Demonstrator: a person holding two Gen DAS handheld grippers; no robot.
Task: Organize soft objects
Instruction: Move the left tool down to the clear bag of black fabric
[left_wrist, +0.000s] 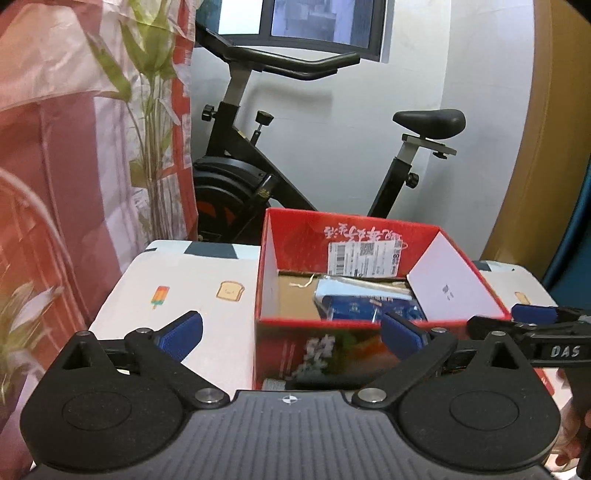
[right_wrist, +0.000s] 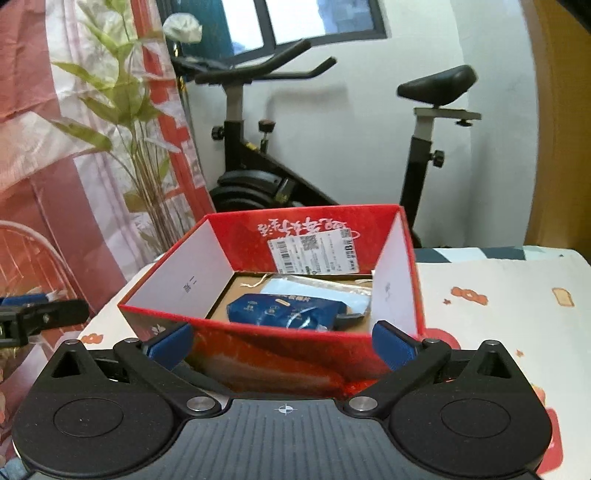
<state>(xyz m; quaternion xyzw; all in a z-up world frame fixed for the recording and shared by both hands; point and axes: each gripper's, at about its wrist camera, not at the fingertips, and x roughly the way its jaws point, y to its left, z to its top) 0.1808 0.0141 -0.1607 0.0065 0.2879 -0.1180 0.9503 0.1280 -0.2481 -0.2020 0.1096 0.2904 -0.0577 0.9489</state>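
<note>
Left gripper (left_wrist: 291, 334): jaws spread wide, empty.
Right gripper (right_wrist: 282, 345): jaws wide apart, holding nothing.
Red cardboard box (right_wrist: 280, 352): just ahead, centred on the right gripper.
Dark blue soft pouch (right_wrist: 280, 308): inside, long axis crosswise.

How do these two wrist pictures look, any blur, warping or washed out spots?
Left wrist view: fisheye bends the wall and door frame at the edges; the red box's near wall is smeared, the exercise bike sharp; the window is partly blown out. Right wrist view: same bowing, dark corners; the box front is blurred, and the blue pouch inside is soft.
</note>
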